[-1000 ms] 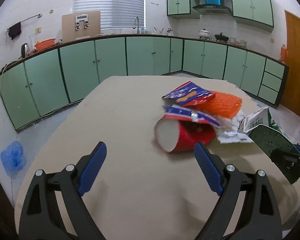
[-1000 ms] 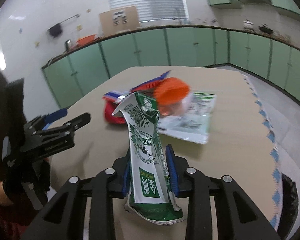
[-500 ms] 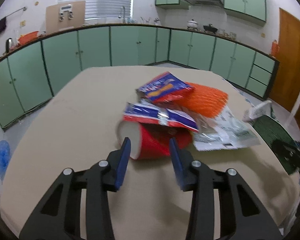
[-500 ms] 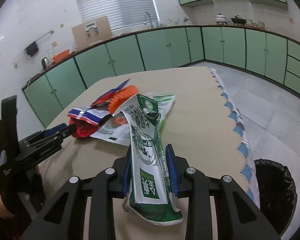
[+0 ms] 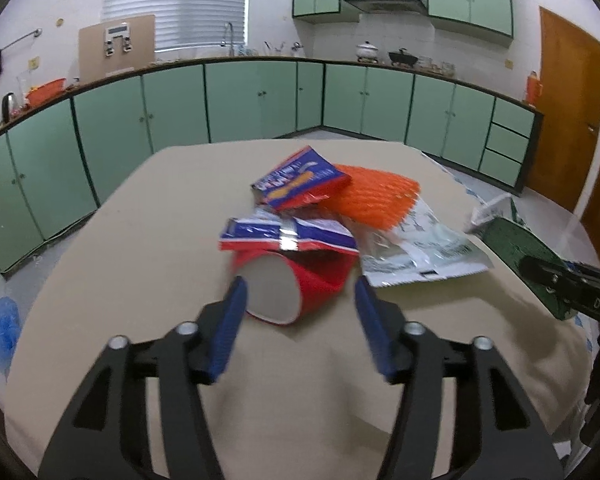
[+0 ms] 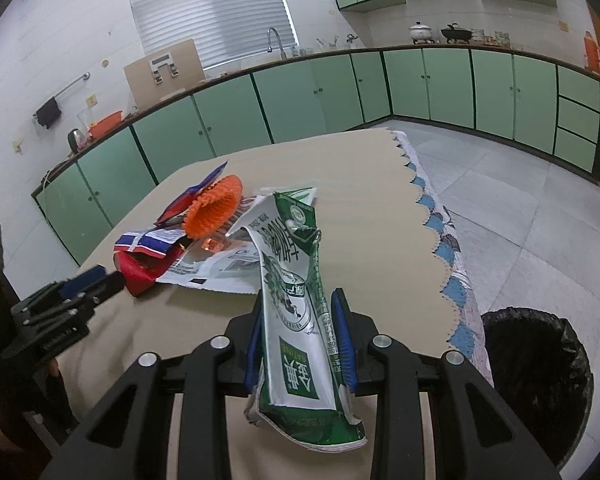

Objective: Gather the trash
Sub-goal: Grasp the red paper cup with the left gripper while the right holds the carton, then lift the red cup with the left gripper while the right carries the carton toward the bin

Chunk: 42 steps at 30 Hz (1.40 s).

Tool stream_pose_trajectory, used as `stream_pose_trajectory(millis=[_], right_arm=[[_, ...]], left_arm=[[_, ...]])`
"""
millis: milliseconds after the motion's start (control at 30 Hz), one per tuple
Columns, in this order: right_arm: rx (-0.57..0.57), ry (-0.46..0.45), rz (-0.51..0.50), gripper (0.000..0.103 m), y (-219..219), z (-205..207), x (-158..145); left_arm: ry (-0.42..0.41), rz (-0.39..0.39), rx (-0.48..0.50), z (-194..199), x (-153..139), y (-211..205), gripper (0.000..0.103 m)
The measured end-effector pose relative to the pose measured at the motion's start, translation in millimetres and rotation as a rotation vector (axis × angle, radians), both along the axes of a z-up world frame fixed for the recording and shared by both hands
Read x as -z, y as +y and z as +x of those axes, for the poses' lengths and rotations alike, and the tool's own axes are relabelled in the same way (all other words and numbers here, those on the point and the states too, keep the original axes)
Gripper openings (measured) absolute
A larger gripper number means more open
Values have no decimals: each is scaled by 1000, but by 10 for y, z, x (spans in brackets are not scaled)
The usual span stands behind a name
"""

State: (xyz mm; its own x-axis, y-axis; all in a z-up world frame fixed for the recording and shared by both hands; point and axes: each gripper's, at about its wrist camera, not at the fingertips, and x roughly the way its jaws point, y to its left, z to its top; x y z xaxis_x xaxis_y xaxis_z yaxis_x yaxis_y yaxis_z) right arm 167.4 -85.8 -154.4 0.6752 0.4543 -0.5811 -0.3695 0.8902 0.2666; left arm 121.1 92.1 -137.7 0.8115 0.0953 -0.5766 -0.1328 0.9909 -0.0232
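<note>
My left tongs point(image 5: 298, 312) just reopened w/ the tipped red paper cup point(image 5: 296, 284) between, ungripped, so regrab; right tongs point(image 6: 298, 344) clamp the flattened green-white milk carton point(image 6: 296, 300).

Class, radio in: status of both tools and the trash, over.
Right tool shut on flattened milk carton. Left tool open, just opening, red cup ahead. Wrappers lie on cup.

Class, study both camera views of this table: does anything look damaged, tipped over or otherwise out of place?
Yes. A red paper cup lies on its side on the beige table, partly under a blue-and-red snack wrapper. The green-and-white milk carton clamped in the right gripper is crushed flat, its bottom edge torn.
</note>
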Motion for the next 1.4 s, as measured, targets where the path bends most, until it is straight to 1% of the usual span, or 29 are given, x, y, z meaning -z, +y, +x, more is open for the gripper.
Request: stream_pose_trajectory(millis=[100,233,400,533,567,600,633,700,800,1033,1167,1200,1233,1300,1400], right_arm=[[2,-1,1,31,-24,4,6],[3,0,-2,31,-28,11,6],[12,1,-2,31,-39,19,17],[18,1,0,31,-55,33,18],[18,0,0,31,-50,29,18],[17,-1,0,31,-45,27,18],[16,-1,-1,31,-38,28,18],[14,2,-1,31,-39,29,18],[8,0,-5,31,-23,18,9],[10,-5,-2,31,-60,15,-7],[10,-8,-3,31,-64,2,-5],[10,-7,-3,31,-64,1,-4],[10,-7,-4,31,-63,3,-5],[9,-6,-5,31,-66,-3,-6],[10,-9,-10,31,-81,-30,-17]], left_arm=[[-12,13,-13,-4,-16,28,76],[-8,27,-22,96,-17,81,84],[35,-4,-27,298,33,145,86],[98,-57,-17,438,111,189,86],[105,-70,-18,450,119,204,86],[106,-79,-20,455,123,213,77],[109,-84,-21,458,125,213,64],[109,-83,-27,451,135,211,60],[89,-75,-37,378,103,164,54],[53,-65,-48,5,-17,-10,50],[66,-45,-18,-201,-5,-132,51],[72,-38,-10,-216,20,-150,53],[82,-35,-2,-223,50,-179,64],[106,-63,8,-173,99,-177,76],[120,-80,1,-94,137,-141,76]])
